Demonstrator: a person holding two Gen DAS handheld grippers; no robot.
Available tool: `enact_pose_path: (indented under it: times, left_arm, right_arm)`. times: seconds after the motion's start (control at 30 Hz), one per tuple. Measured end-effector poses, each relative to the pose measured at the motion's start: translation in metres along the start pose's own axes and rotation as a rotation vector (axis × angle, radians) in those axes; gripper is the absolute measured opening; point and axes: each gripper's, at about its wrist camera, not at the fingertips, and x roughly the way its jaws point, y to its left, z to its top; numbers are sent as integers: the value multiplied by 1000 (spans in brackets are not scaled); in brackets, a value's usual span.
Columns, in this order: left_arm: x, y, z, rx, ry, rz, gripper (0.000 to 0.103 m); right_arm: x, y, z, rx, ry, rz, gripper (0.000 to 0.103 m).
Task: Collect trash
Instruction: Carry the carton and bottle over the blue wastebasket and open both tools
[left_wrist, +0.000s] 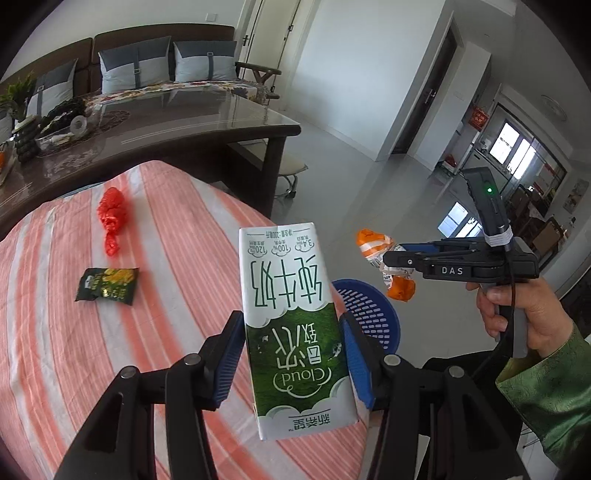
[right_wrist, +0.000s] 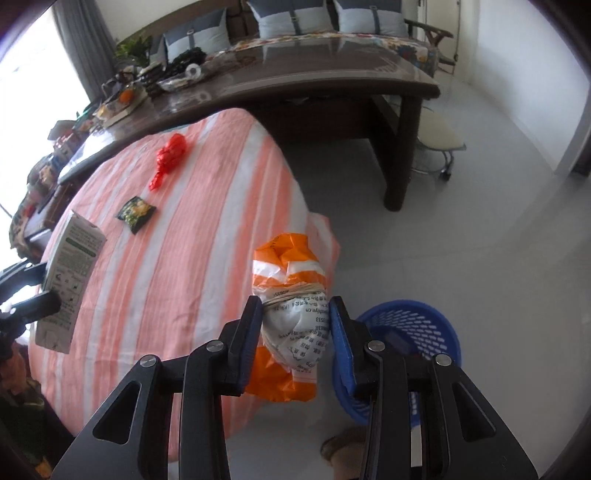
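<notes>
Pink-and-white striped cloth covers the round desk (left_wrist: 155, 258) that carries the trash, with pale floor tiles to its right and a long dark glass-topped table (left_wrist: 177, 122) behind it.

Nearest in the left wrist view, the left gripper (left_wrist: 291, 350) is clamped on a green-and-white cardboard milk carton (left_wrist: 291, 321), its blue pads pressed against both sides of the carton's lower half; the carton hangs upside down, lifted clear of the cloth. In the right wrist view the right gripper (right_wrist: 295, 332) grips a crumpled orange-and-white plastic bag bundled with printed white wrapping (right_wrist: 291, 306), the pads closed on the white middle of the bundle, which is held above the floor beside the desk's edge.

Just beyond and below stands a blue perforated plastic basket (right_wrist: 421, 325) on the floor, close to the right gripper's right finger; neither held item is over its opening for certain, and I cannot tell what lies inside.

Farther out on the cloth, a flat dark green snack wrapper (left_wrist: 107, 286) and, beyond it, a crumpled red plastic bag (left_wrist: 112, 218) lie apart, untouched.

By my reading the task is about halfway: two pieces are picked up but not dropped, and two are left to fetch.
</notes>
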Motion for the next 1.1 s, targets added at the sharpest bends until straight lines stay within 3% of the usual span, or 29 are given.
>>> enact_pose_path:
  times: [0.27,0.6,0.8,0.9,1.1]
  left_arm:
    - [106,-83,14,20,95,-121,53]
    - [210,-123,13,-6,188,-143,53]
    - [243,-130,13,-25,189,-155,61]
    - [254,-126,15,-65,209,-138,63]
    - [208,-118,14,-81,116,-136,63]
  right_arm:
    - [19,-104,-42,183,58,-113,38]
    - [49,-179,-76,358,96,-104,38]
    - [58,-203,-90,427,102,-35,42]
    - [62,-212,-90,455,99,-18,61]
    - [45,-215,-90,448,18,-51,66]
